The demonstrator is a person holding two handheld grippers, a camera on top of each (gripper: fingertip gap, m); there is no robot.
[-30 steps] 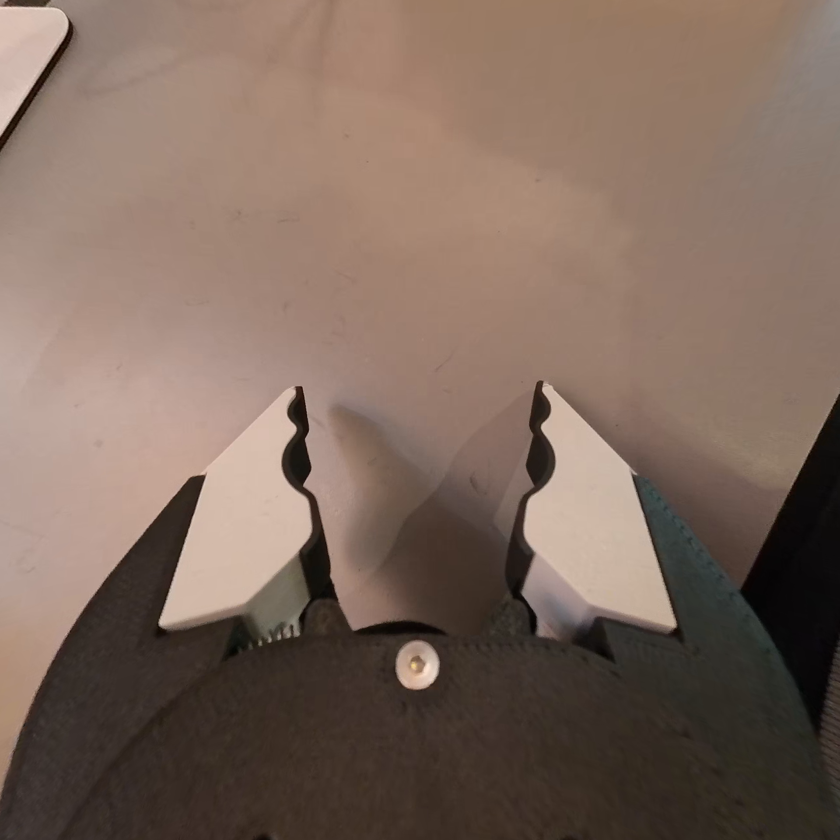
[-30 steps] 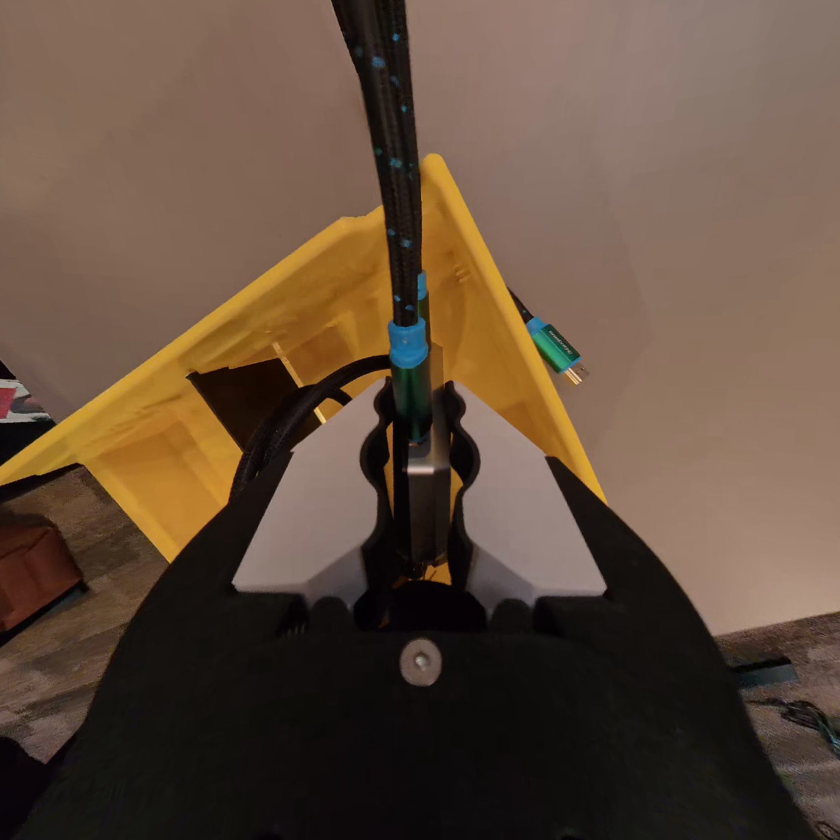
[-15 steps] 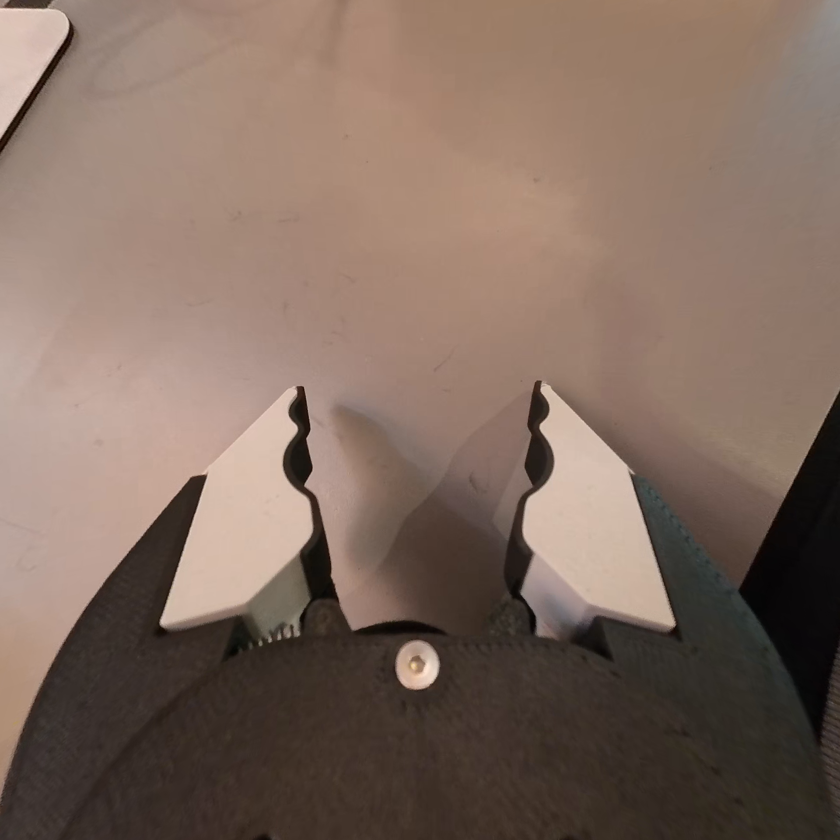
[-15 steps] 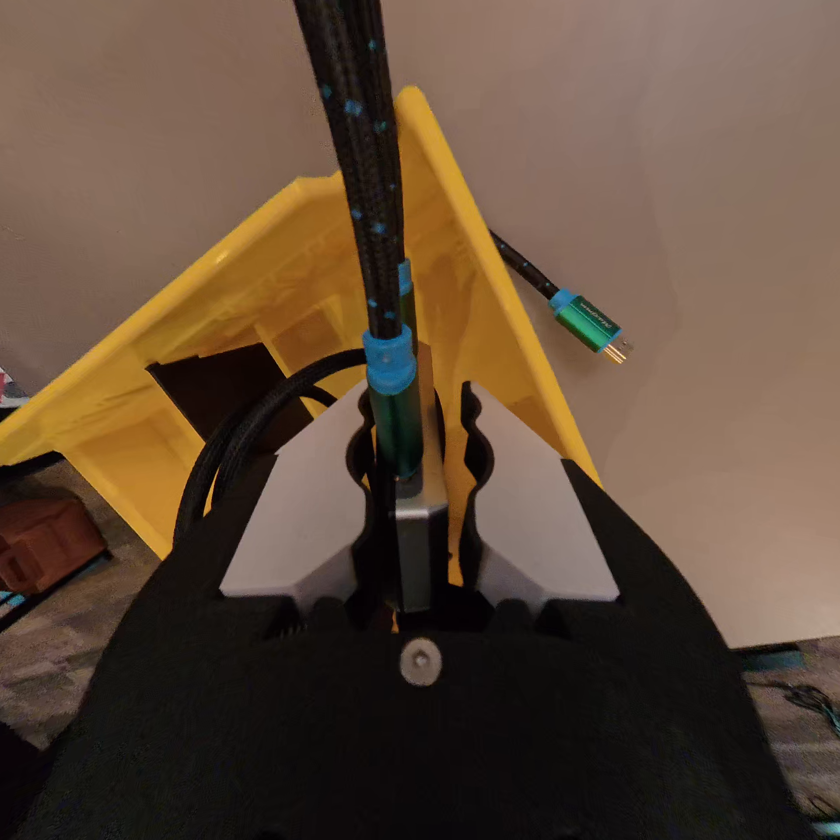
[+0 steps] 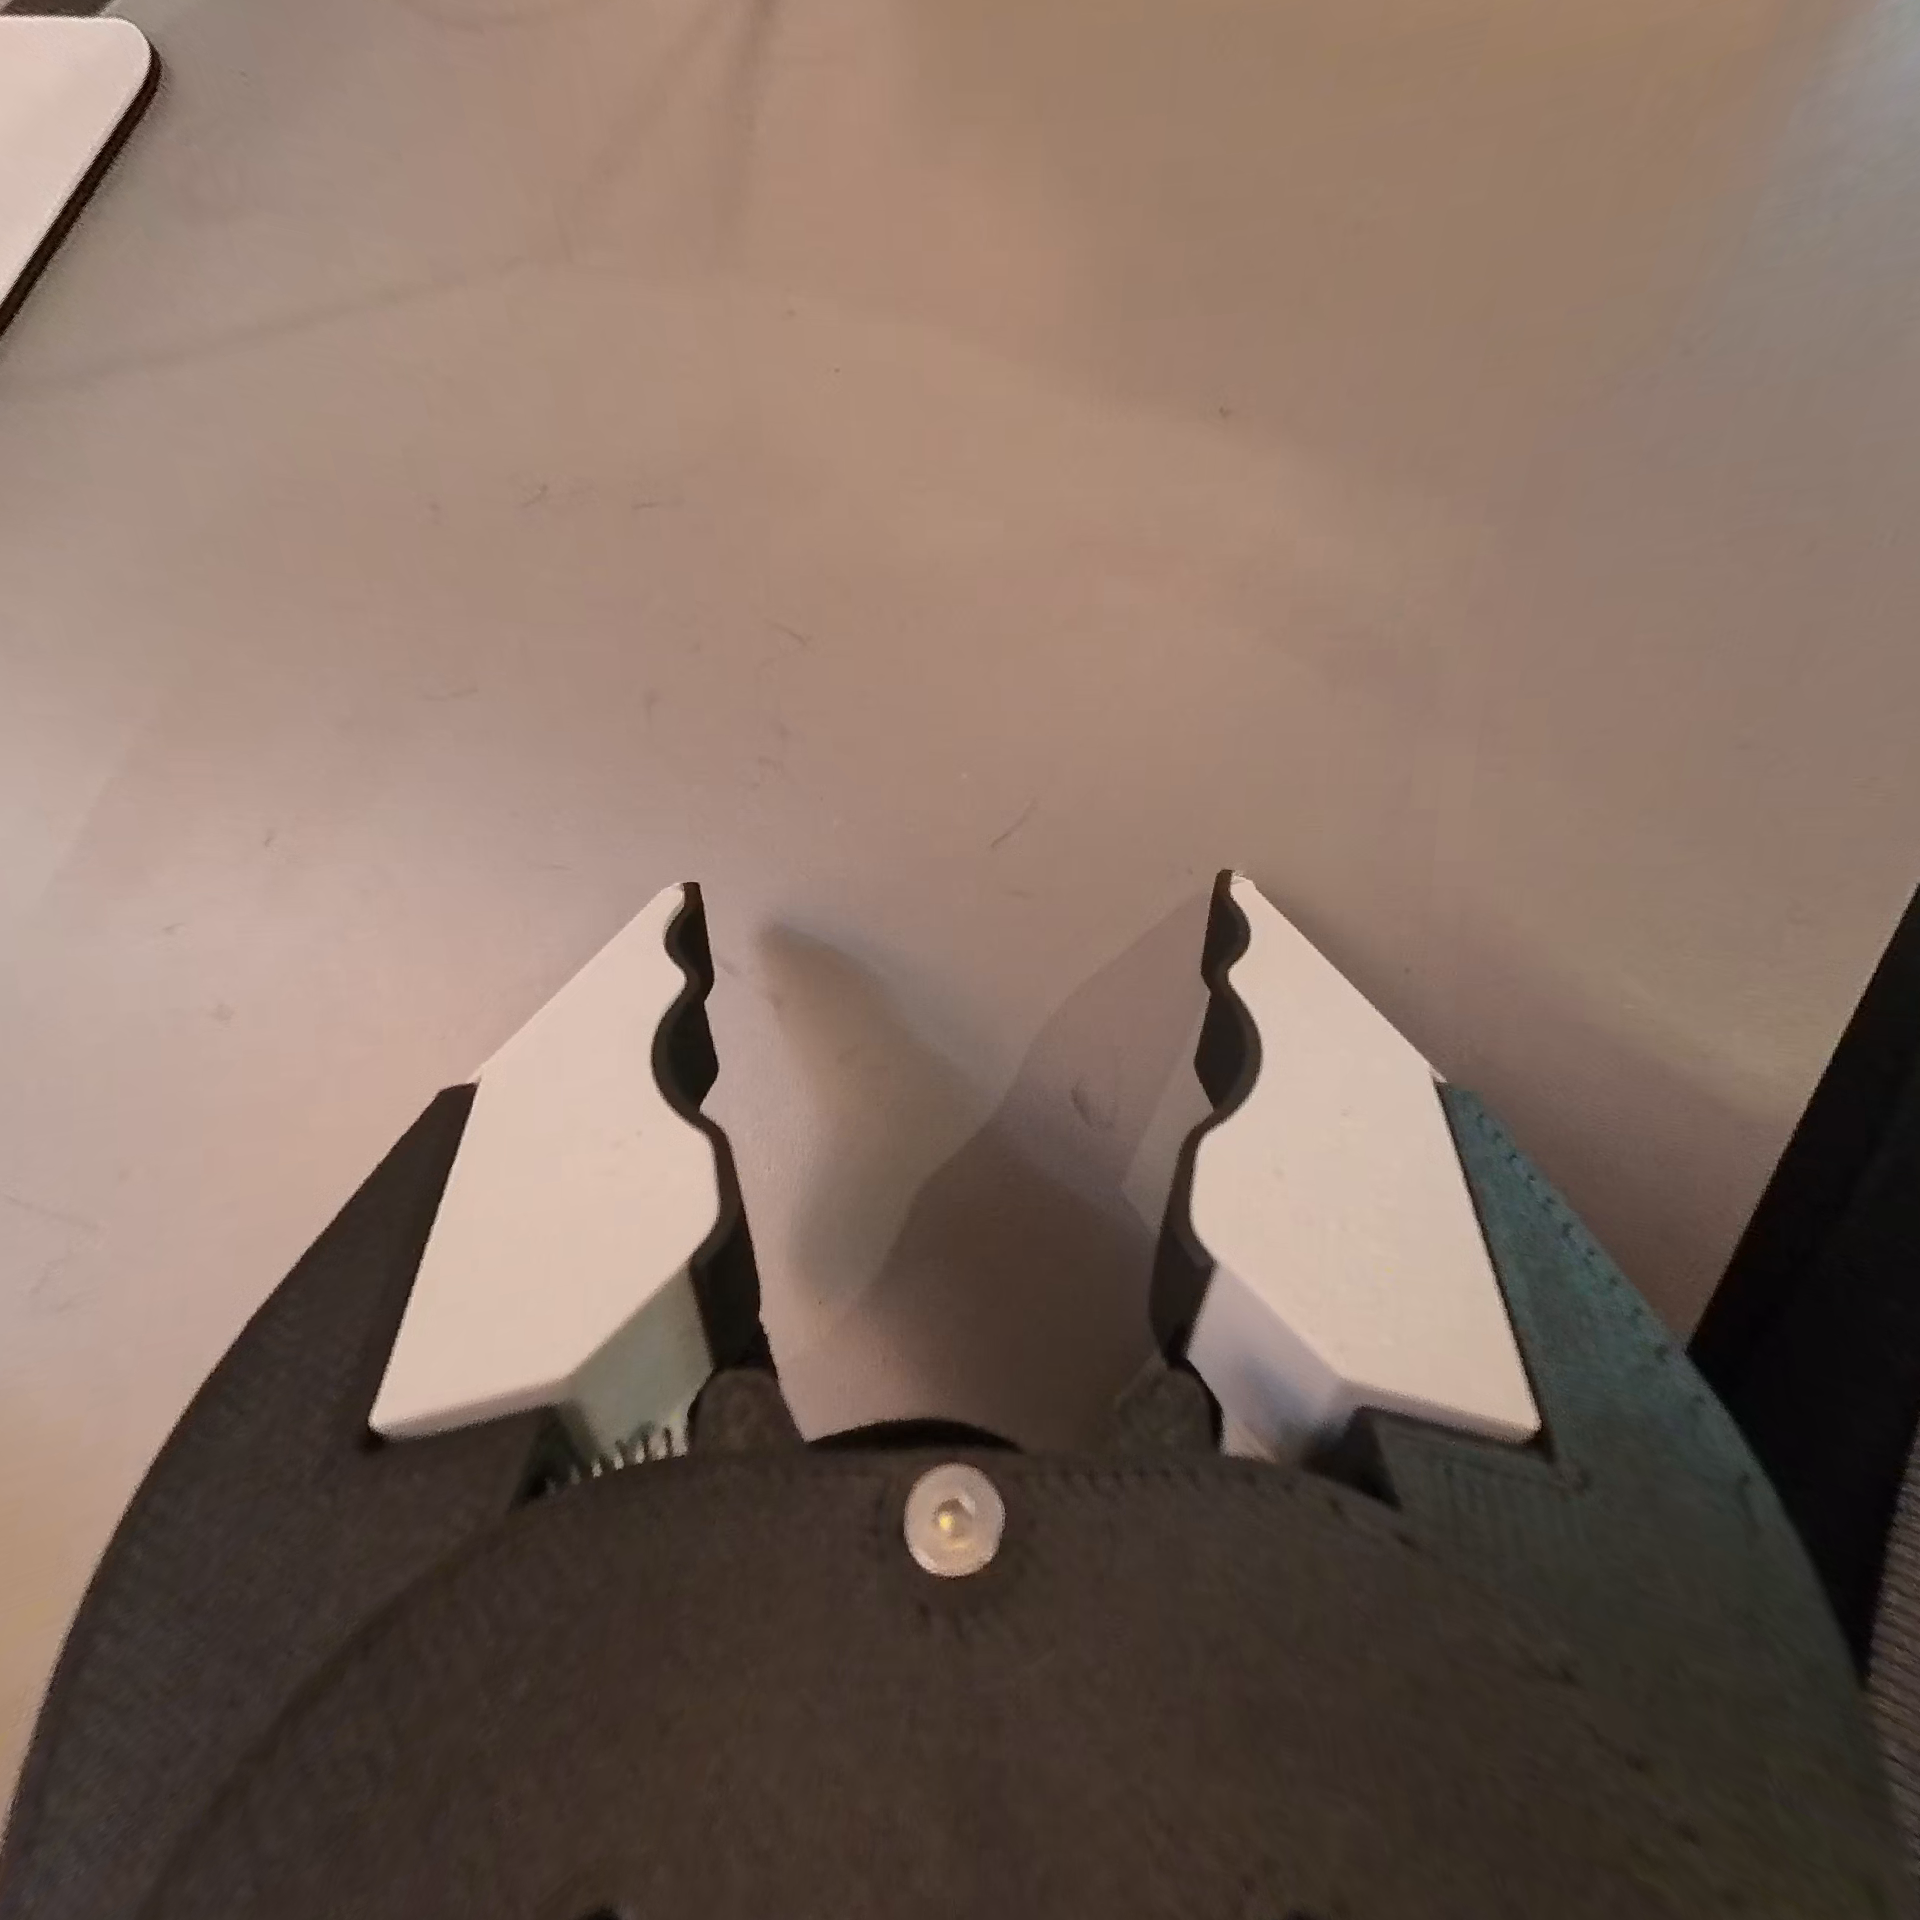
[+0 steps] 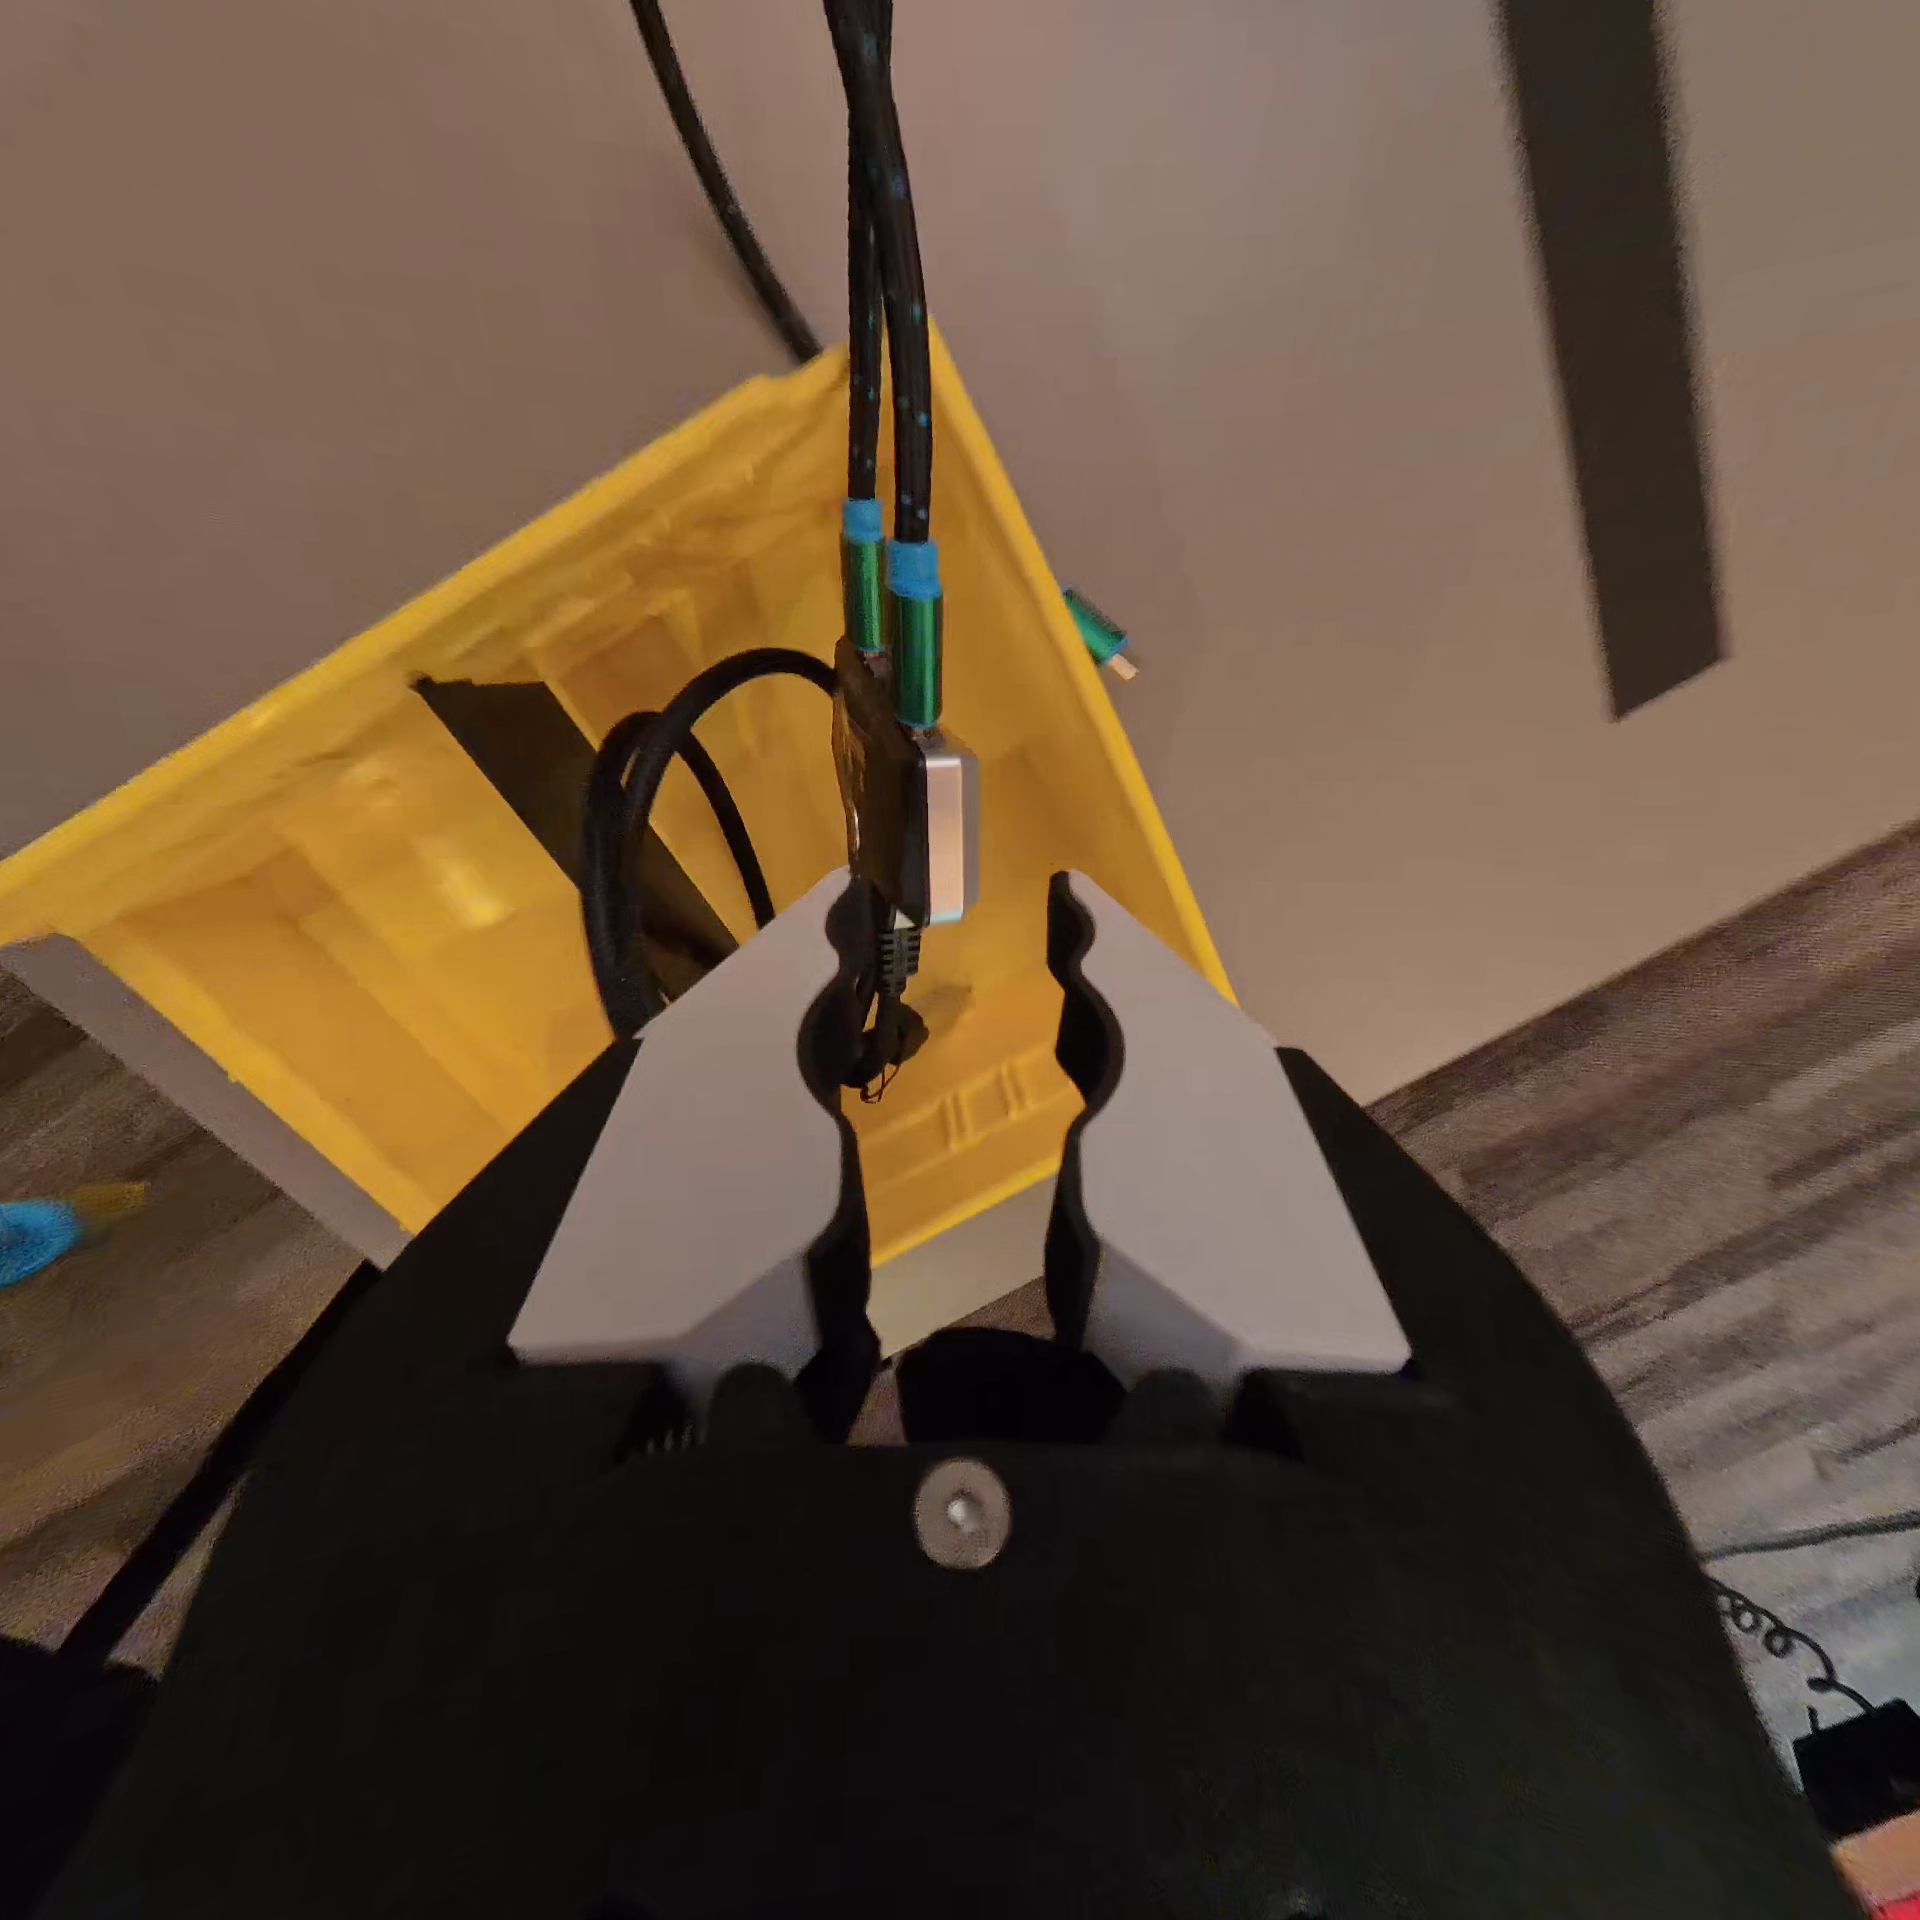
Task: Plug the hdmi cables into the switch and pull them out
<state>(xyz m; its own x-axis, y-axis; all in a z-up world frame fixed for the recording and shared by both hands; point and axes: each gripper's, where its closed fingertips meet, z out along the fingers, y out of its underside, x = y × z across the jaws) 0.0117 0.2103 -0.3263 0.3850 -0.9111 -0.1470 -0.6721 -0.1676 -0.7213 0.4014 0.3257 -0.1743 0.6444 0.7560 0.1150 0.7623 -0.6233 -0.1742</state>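
Observation:
In the right wrist view my right gripper (image 6: 951,883) is open, with nothing between its jaws. The silver-and-black HDMI switch (image 6: 951,821) sits just beyond the fingertips, over the yellow bin (image 6: 416,831). Two green HDMI plugs (image 6: 916,649) with blue collars are seated in its far end, and their braided cables (image 6: 883,260) run up out of frame. The switch's own black lead curls by my left finger. A third green plug (image 6: 1099,634) lies on the table right of the bin. My left gripper (image 5: 956,894) is open and empty over the bare table (image 5: 935,416).
A coil of black cable (image 6: 623,831) lies inside the yellow bin. A dark strip (image 6: 1610,364) lies on the table at the far right. A white board with a dark edge (image 5: 52,135) sits at the left view's top left. Carpet floor shows below the table edge. There is about 45 cm between the tips of the two grippers.
My right gripper has opened, let go of the switch and drawn back from it. The switch now sits beyond the fingertips. My left gripper has not moved.

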